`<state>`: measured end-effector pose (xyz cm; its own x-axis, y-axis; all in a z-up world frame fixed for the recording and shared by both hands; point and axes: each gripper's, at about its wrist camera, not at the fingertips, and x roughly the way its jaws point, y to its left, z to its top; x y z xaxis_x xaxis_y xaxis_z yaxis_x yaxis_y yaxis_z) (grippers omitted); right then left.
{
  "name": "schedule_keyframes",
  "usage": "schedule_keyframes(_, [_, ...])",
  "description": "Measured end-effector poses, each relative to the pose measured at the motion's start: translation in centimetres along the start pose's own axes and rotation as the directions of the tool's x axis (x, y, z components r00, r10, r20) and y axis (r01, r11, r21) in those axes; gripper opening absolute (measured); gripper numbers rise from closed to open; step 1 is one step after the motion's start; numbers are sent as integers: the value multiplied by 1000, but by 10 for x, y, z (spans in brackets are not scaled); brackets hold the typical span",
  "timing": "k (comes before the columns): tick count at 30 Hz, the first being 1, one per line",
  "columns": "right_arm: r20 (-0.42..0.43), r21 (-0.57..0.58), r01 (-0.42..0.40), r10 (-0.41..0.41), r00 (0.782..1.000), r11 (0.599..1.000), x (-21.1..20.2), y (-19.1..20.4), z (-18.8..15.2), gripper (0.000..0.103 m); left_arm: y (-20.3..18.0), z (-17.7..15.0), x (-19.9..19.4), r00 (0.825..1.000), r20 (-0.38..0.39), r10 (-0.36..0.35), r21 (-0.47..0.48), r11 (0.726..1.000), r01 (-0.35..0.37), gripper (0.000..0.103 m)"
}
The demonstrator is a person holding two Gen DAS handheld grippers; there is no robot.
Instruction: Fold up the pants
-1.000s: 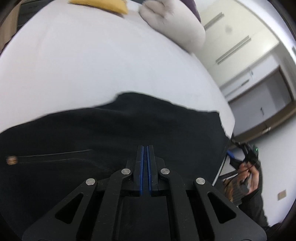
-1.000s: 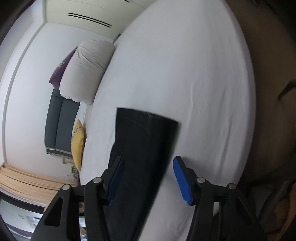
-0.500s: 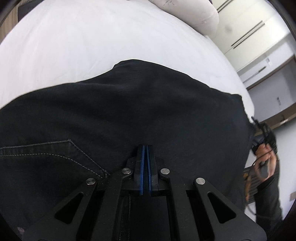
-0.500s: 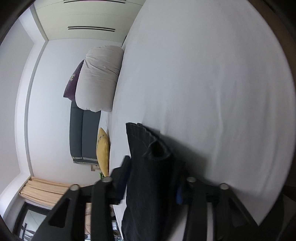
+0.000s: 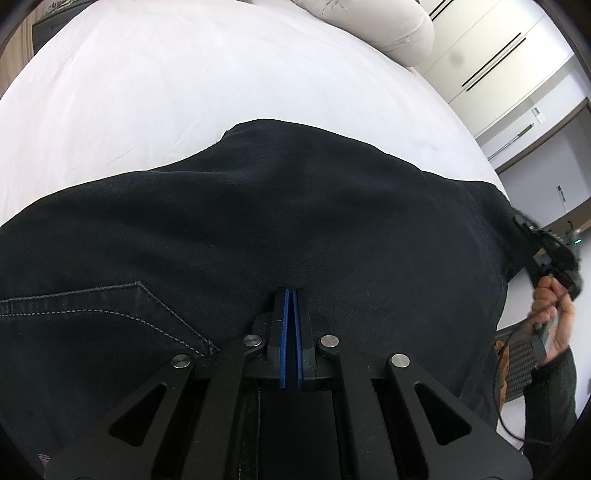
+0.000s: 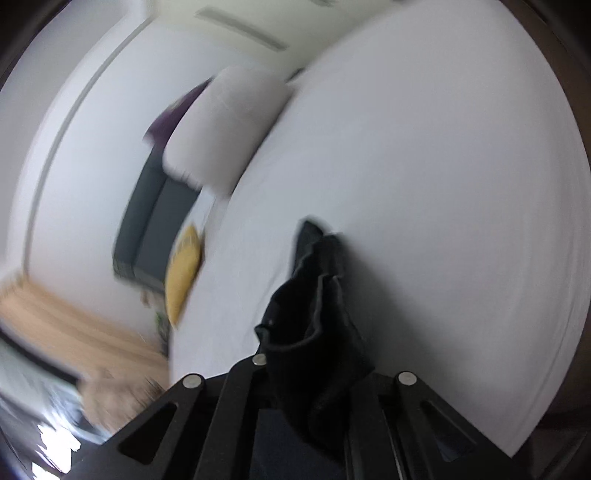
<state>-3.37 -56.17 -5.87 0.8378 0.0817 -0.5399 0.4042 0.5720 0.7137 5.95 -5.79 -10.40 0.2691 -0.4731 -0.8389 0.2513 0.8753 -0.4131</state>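
Note:
Black pants (image 5: 280, 206) lie spread across a white bed (image 5: 166, 74), a stitched back pocket at the lower left. My left gripper (image 5: 290, 295) is shut, its blue pads pressed together at the near edge of the pants; fabric between them cannot be made out. In the right wrist view, my right gripper (image 6: 317, 369) is shut on the bunched hem end of the pants (image 6: 317, 302) and holds it above the bed (image 6: 443, 184); its fingertips are hidden by cloth. The right gripper also shows in the left wrist view (image 5: 550, 258), held by a hand at the pants' far right end.
A pale pillow (image 5: 373, 22) lies at the head of the bed, also in the right wrist view (image 6: 225, 125). A dark sofa (image 6: 151, 229) with a yellow cushion (image 6: 183, 269) stands beside the bed. White cupboards (image 5: 498, 66) line the wall.
My right gripper closed on the pants' hem end and lifted it, swinging quickly. My left gripper stayed shut and moved in closer over the pants.

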Motion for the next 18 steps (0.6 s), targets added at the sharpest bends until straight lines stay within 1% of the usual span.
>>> schedule_keyframes(1, [-15, -86, 20, -21, 1000, 996, 0, 21, -8, 5, -4, 1, 2, 1000, 1, -2, -3, 1000, 2, 3])
schedule_keyframes(2, [-31, -188, 38, -45, 999, 981, 0, 46, -19, 5, -8, 1, 6, 1000, 3, -3, -5, 1000, 3, 3])
schedule_keyframes(4, [-76, -386, 39, -74, 994, 922, 2, 95, -55, 5, -7, 2, 5, 1000, 5, -6, -7, 1000, 7, 3])
schedule_keyframes(5, [-95, -521, 44, -109, 989, 852, 4, 125, -84, 5, -6, 1, 5, 1000, 5, -9, -9, 1000, 9, 3])
schedule_keyframes(6, [-95, -605, 53, -137, 986, 794, 6, 141, -106, 5, -3, 2, 3, 1000, 6, -12, -12, 1000, 12, 3])
schedule_keyframes(7, [-98, -686, 52, -163, 982, 726, 8, 158, -131, 5, -2, 2, 2, 1000, 6, -14, -14, 1000, 14, 3])
schedule_keyframes(9, [-132, -798, 22, -210, 969, 602, 19, 181, -184, 5, 0, 3, 0, 1000, 7, -14, -13, 1000, 14, 3])
schedule_keyframes(10, [-135, -843, 17, -243, 960, 538, 25, 187, -206, 5, 0, 3, 0, 1000, 7, -14, -14, 1000, 14, 3])
schedule_keyframes(11, [-113, -894, 29, -288, 951, 447, 32, 190, -229, 5, 1, 2, 1, 1000, 7, -18, -19, 1000, 18, 3])
schedule_keyframes(12, [-65, -940, 55, -334, 940, 338, 40, 191, -252, 5, 4, 5, -5, 1000, 8, -24, -26, 999, 24, 3])
schedule_keyframes(13, [-29, -964, 70, -367, 930, 255, 45, 188, -269, 5, 6, 5, -6, 999, 9, -35, -39, 999, 36, 3])
schedule_keyframes(14, [8, -978, 87, -385, 923, 189, 49, 186, -282, 5, 9, 5, -8, 999, 11, -50, -57, 997, 50, 3])
schedule_keyframes(15, [28, -982, 99, -390, 920, 163, 50, 184, -288, 5, 13, 5, -10, 998, 10, -67, -82, 994, 67, 3])
schedule_keyframes(16, [31, -979, 107, -395, 918, 172, 50, 183, -288, 5, 15, 5, -11, 997, 7, -78, -100, 992, 78, 3])
schedule_keyframes(18, [39, -970, 131, -398, 917, 206, 46, 179, -282, 5, 17, 4, -14, 995, 3, -104, -135, 985, 103, 10])
